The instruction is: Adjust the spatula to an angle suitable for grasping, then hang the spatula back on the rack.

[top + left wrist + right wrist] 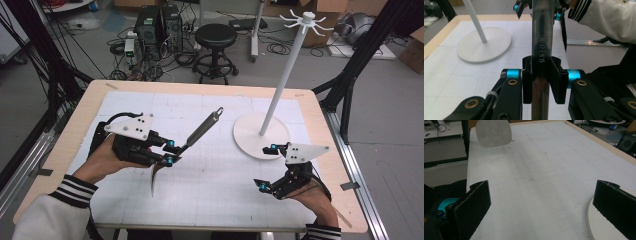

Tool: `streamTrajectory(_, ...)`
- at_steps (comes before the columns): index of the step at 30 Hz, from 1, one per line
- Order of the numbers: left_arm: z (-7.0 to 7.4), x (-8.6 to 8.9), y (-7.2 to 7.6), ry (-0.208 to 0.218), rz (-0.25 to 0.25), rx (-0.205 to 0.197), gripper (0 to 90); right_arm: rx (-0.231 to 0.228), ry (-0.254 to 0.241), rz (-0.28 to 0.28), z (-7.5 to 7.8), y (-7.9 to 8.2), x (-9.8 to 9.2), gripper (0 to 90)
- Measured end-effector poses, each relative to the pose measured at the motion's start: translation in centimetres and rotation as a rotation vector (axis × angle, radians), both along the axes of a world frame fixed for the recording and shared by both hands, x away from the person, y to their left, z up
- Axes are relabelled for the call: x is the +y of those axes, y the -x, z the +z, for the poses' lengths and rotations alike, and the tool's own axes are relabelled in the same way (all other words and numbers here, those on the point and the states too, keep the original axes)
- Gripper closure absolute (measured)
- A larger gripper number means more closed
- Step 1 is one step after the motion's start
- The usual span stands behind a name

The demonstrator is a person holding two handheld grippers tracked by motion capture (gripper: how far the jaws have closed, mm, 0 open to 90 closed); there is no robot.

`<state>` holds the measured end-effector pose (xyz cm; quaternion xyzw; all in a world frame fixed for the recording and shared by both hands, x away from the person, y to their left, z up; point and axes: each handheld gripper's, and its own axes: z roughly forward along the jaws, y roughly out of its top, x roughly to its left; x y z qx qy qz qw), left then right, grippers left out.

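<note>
My left gripper has its jaws clenched on the metal handle of a spatula, gripping partway along the shaft; in the left gripper view the dark steel handle rises straight up between the two black jaws, with small stamped characters on it; the hold is mid-handle, I judge, so that the tool balances and both ends stay free; in the high view the handle slants up and away toward its loop end, while the flat blade hangs down toward the desk, and I cannot tell whether its tip touches the white mat; my right gripper hangs released, its jaws spread wide and holding nothing; in the right gripper view the grey blade shows far off between them; that gripper sits just beside the round white base of a hanging stand, whose thin pole rises to a ring of hooks; I judge the loop end is meant for one of those hooks, and the free right gripper waits near the stand to help or steady.
</note>
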<state>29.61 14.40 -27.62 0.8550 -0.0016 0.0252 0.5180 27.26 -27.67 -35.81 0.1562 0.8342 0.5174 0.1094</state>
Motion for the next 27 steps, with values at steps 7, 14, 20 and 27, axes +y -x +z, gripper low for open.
streamTrajectory(7,0.3,0.0,-0.1,0.02,-0.002,-0.004,74.6,-0.003,-0.004,-0.003,0.0,0.1,-0.2,0.4)
streamTrajectory(14,0.4,0.1,-0.1,0.03,-0.001,-0.003,74.6,-0.002,-0.014,0.01,0.2,0.0,0.0,0.4)
streamTrajectory(20,0.4,0.3,-0.1,0.025,0.0,-0.003,74.6,-0.005,-0.037,0.026,0.7,-0.3,0.3,0.4)
streamTrajectory(27,0.3,0.4,-0.2,0.029,0.005,-0.004,74.6,-0.002,-0.057,0.061,1.4,-0.6,0.5,0.4)
